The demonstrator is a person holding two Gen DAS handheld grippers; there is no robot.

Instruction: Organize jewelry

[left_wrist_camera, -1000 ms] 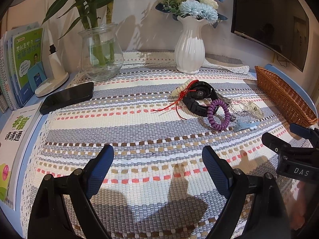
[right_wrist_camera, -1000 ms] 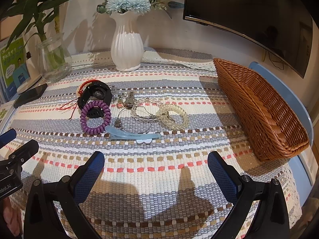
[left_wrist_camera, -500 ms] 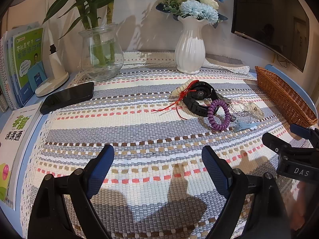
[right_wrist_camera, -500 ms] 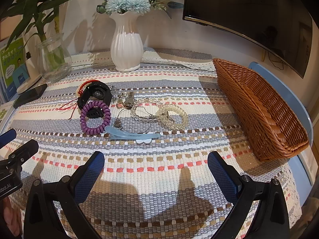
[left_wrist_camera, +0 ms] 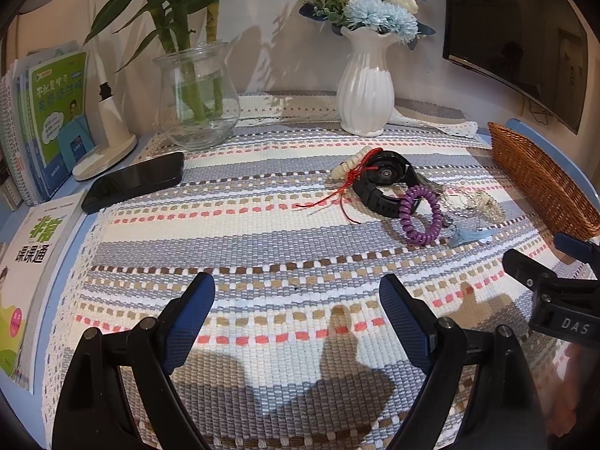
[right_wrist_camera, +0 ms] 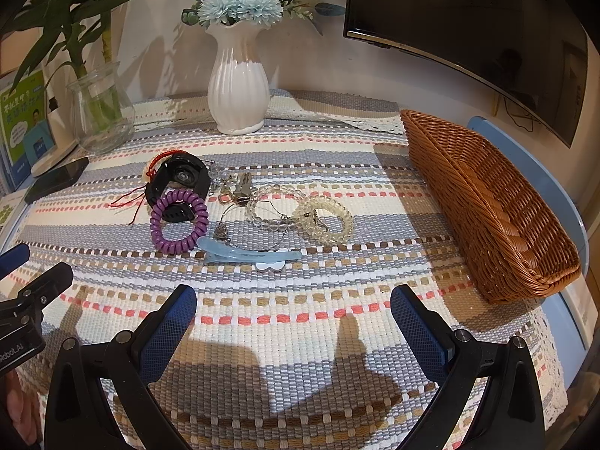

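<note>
Nothing appears sorted so far: the long brown wicker basket [right_wrist_camera: 487, 202] is sitting at the right of the right wrist view with no jewelry visible inside it (its floor is partly hidden by the near wall), while the whole cluster is lying left of centre on the striped woven cloth [right_wrist_camera: 300, 322]. The black wristwatch [right_wrist_camera: 179, 182], purple coiled band [right_wrist_camera: 178, 221], clear beaded bracelets [right_wrist_camera: 322, 219] and pale blue hair clip [right_wrist_camera: 247, 255] are all waiting there, touching or overlapping. The clip's long axis is running left to right, narrow tip pointing right toward the basket. The left gripper [left_wrist_camera: 296, 307] and right gripper [right_wrist_camera: 292, 313] are both hovering spread wide, holding nothing.
</note>
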